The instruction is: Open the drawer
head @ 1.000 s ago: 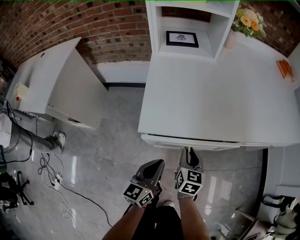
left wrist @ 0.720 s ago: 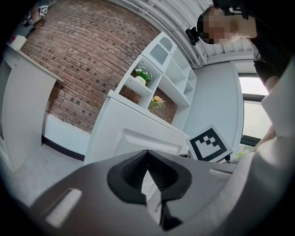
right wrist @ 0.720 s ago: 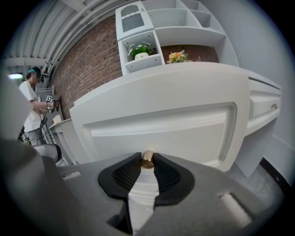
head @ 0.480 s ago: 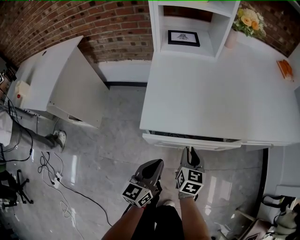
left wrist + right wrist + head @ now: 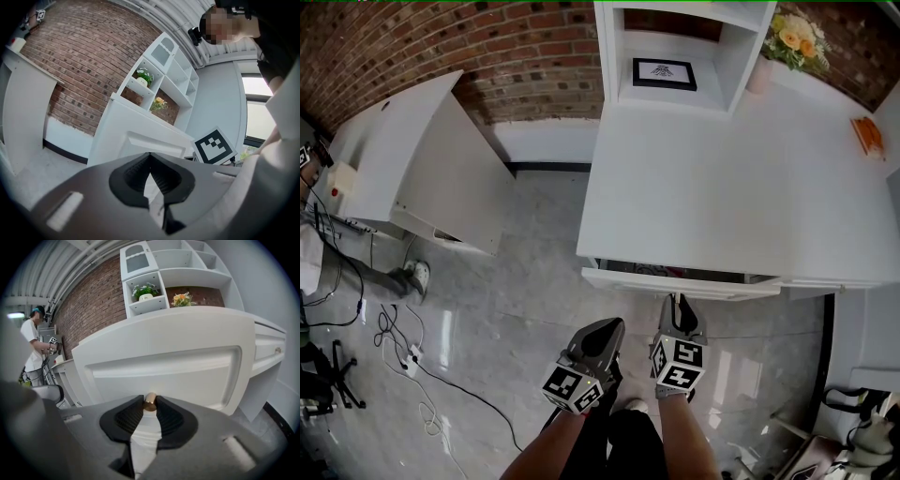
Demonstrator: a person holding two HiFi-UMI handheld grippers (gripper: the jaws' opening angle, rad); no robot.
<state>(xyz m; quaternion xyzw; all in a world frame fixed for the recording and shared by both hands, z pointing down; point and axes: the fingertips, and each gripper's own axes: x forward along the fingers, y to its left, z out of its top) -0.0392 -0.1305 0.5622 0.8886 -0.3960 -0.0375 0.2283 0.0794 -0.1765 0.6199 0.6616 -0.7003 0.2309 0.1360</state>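
Observation:
The white drawer front (image 5: 675, 284) stands slightly out from under the white desk top (image 5: 731, 187), with a dark gap above it. My right gripper (image 5: 679, 302) reaches up to the drawer's lower edge. In the right gripper view its jaws (image 5: 150, 404) are shut on the small brass knob (image 5: 150, 402) in the middle of the drawer panel (image 5: 164, 366). My left gripper (image 5: 605, 328) hangs beside it to the left, short of the drawer. Its tips (image 5: 150, 157) meet with nothing between them, and the drawer front (image 5: 150, 143) lies just ahead.
A white cabinet (image 5: 422, 178) leans at the left, with cables (image 5: 403, 347) and a person's shoe (image 5: 417, 277) on the grey floor. On the desk stand a shelf unit with a framed picture (image 5: 664, 75), flowers (image 5: 797, 37) and an orange item (image 5: 869, 136). A person (image 5: 33, 348) stands far left.
The dark gap above the drawer front has widened a little. Both grippers keep nearly the same places.

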